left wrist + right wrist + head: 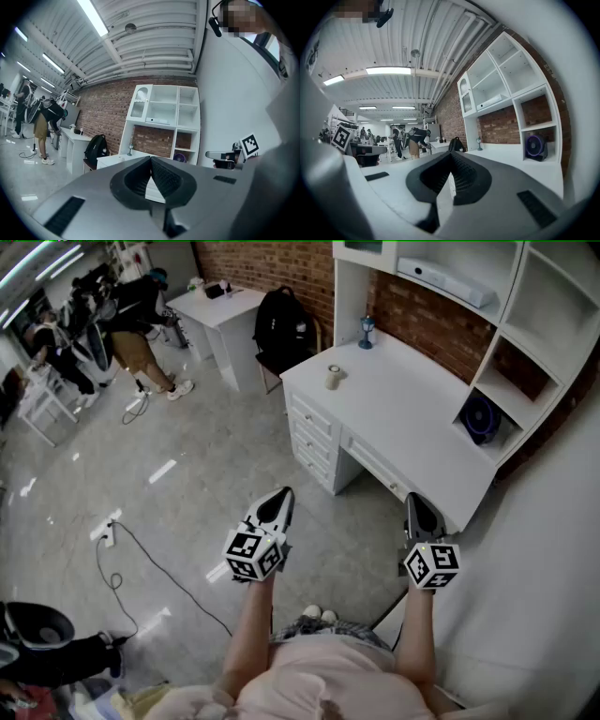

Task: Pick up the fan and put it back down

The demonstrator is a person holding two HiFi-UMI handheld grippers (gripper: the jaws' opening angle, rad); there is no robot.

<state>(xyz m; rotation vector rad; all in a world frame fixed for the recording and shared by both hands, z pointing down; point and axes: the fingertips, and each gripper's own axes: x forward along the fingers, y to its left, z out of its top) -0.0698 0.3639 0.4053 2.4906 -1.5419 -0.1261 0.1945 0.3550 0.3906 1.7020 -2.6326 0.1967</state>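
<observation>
While fan (481, 418) sits shelved, both tools (284, 493) (416, 500) are closed.

place: open-plan lab | signs: brick wall (272, 263), white desk (403, 409), shelves (525, 352), ceiling strip lights (388, 70), people (131, 324) working beyond

I see the fan (481, 418) standing upright on the far right end of the white desk (403, 418), tucked inside the lowest open compartment (514, 397) of the white shelf unit (553, 315). It is small and round, with a dark housing, a purple-blue ring round its face and a short dark base. In the right gripper view the fan (535, 146) faces out of the compartment into the room, brick wall (536, 115) behind it; in the left gripper view I only make out the fan (179, 158) as a small purple disc
</observation>
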